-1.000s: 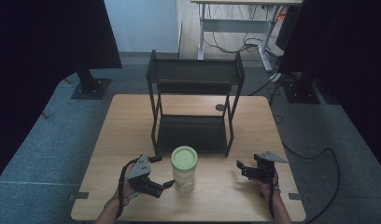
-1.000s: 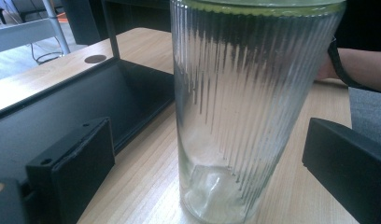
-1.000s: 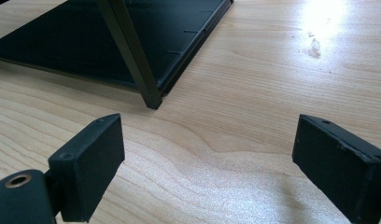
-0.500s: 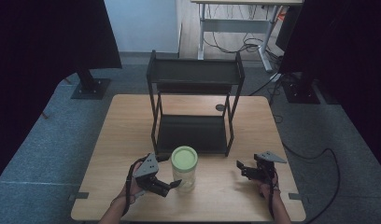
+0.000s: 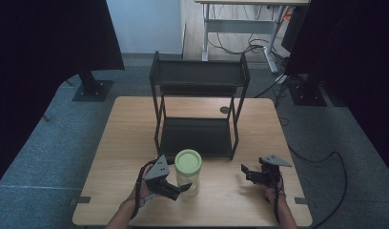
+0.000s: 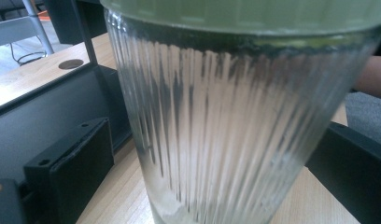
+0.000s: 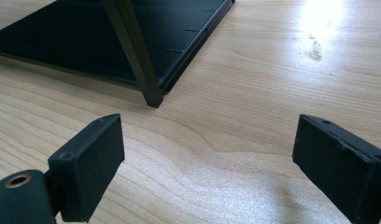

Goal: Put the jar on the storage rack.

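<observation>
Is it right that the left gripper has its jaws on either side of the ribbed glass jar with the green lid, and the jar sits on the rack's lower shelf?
Not quite. The jar stands on the wooden table, just in front of the black rack, as the high view shows. The rest holds: the left gripper has a jaw on each side of the jar.

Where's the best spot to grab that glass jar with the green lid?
Probably the ribbed glass jar with the pale green lid is best gripped around its straight middle, below the lid, from the person's left. It stands upright, and the left gripper already has its jaws open either side.
</observation>
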`<state>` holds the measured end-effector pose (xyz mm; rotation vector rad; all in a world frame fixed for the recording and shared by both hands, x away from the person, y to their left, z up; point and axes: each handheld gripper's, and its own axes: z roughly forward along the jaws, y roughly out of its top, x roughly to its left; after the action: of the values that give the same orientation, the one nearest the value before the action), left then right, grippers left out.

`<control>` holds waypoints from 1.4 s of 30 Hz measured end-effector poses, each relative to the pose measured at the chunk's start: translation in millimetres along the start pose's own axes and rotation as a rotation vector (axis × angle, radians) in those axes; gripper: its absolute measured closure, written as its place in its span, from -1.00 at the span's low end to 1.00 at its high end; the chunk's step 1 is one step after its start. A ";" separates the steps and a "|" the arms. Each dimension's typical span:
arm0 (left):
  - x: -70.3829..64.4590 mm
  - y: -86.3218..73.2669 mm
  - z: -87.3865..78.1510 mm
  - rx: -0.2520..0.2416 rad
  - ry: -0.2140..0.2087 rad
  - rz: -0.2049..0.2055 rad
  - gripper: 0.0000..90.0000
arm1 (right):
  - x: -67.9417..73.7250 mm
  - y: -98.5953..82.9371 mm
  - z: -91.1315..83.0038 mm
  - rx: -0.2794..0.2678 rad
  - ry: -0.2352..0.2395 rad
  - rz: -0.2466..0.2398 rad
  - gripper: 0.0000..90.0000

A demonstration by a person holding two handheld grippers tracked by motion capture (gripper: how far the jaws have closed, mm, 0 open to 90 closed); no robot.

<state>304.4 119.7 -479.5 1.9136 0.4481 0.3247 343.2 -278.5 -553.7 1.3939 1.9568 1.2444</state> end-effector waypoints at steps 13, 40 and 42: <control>-7.2 -1.2 8.9 -0.028 0.015 0.027 -0.75 | 1.1 0.0 0.1 0.001 -0.005 -0.011 -0.80; -5.1 -2.9 8.3 -0.049 0.000 0.021 -0.74 | 1.2 -0.1 0.0 0.005 -0.005 -0.015 -0.80; -5.2 -2.4 8.2 -0.048 0.000 0.021 -0.74 | 1.2 -0.1 -0.1 0.005 -0.005 -0.015 -0.80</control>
<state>303.0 111.4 -484.9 1.8724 0.4168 0.3471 342.6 -277.5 -553.6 1.3805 1.9644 1.2291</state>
